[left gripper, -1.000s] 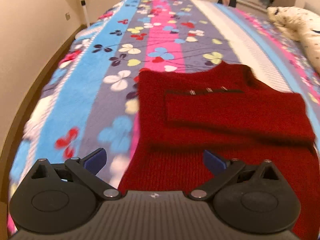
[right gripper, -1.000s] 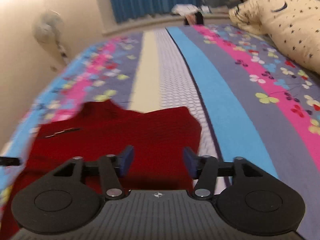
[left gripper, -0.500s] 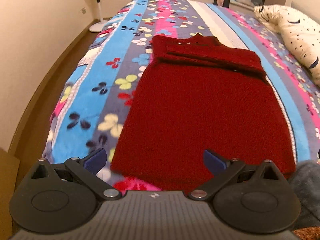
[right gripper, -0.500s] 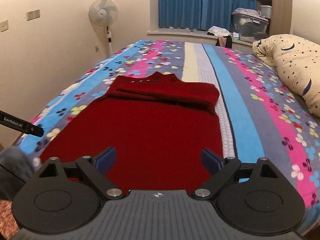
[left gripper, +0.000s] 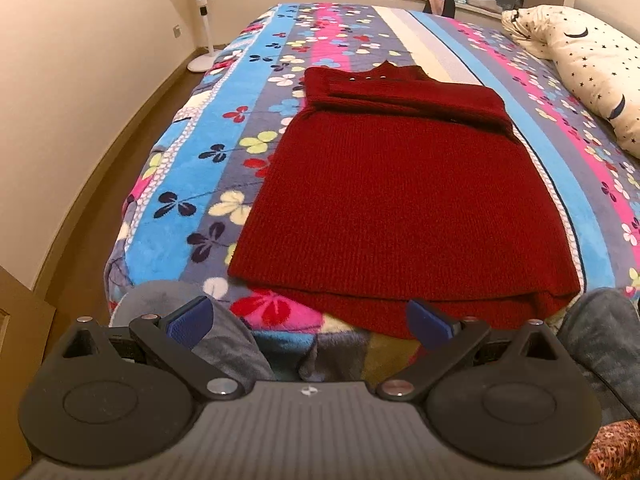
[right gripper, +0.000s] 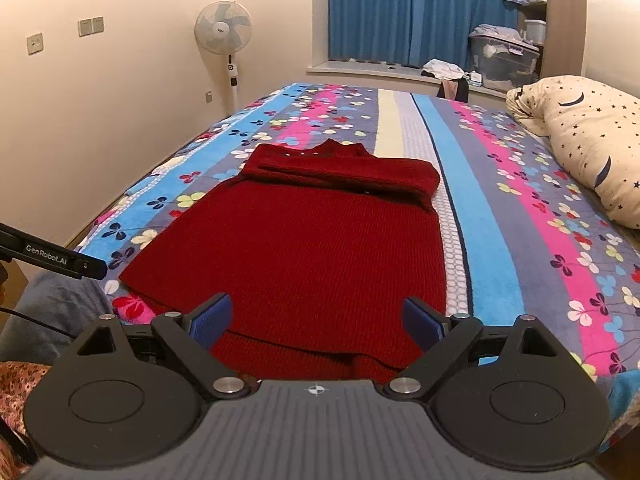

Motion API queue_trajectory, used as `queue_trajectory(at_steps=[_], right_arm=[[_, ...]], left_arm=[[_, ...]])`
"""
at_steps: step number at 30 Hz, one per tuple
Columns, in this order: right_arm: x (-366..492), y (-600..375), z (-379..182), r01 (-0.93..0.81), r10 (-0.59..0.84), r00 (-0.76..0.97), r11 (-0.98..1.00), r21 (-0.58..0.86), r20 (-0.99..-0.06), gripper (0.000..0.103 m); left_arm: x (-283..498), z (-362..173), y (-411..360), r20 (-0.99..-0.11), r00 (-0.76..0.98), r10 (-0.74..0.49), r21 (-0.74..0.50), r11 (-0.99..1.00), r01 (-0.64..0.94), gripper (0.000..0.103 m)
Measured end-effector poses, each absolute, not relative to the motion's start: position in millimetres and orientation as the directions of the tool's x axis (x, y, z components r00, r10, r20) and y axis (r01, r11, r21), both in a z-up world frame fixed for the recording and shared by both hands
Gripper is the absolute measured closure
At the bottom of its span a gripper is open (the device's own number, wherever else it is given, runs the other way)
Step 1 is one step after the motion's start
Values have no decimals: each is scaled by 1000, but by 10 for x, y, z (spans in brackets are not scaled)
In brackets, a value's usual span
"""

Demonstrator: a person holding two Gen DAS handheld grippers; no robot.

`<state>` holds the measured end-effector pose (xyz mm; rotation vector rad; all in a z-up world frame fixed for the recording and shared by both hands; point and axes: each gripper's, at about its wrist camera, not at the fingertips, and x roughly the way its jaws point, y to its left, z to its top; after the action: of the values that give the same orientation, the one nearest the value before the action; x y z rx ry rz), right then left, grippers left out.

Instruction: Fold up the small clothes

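A dark red knit sweater [left gripper: 400, 196] lies flat on the striped flowered bedspread [left gripper: 224, 148], collar at the far end, both sleeves folded across the chest. It also shows in the right wrist view [right gripper: 316, 248]. My left gripper [left gripper: 308, 322] is open and empty, hovering just off the bed's near edge, before the sweater's hem. My right gripper [right gripper: 316, 320] is open and empty, above the hem's near edge. The left gripper's body [right gripper: 52, 258] shows at the left of the right wrist view.
A star-patterned cream pillow [right gripper: 592, 136] lies on the bed's right side. A standing fan [right gripper: 224, 36] is by the left wall. Blue curtains [right gripper: 400, 8] and storage boxes [right gripper: 504, 60] are at the far end. The person's grey-clad knees [left gripper: 192, 320] are at the bed's foot.
Both grippers have pulled back from the sweater's chest toward the bed's foot. The right gripper's jaws have opened wider. The whole sweater now shows.
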<state>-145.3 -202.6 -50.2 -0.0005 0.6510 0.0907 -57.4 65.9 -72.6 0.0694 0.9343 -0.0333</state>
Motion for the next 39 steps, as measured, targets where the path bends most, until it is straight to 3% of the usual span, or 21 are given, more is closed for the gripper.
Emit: queue_trajectory(at_steps=[32,35,39], right_arm=[[-846,-2224,-860,-34,111,696,992,122,-710,9],[-535,-2608,-1077,70,45,725,988,138,-687,7],[-102,-3166,-1552,217,54,643,944,250,-764,7]], left_arm=[[111,-1207,611,-865,502,-26,46,990,131,0],[462,-1360,734,-853,522,-28,40,992,120,0],[983,-1602,966,-839,543,-31,34,993,110,0]])
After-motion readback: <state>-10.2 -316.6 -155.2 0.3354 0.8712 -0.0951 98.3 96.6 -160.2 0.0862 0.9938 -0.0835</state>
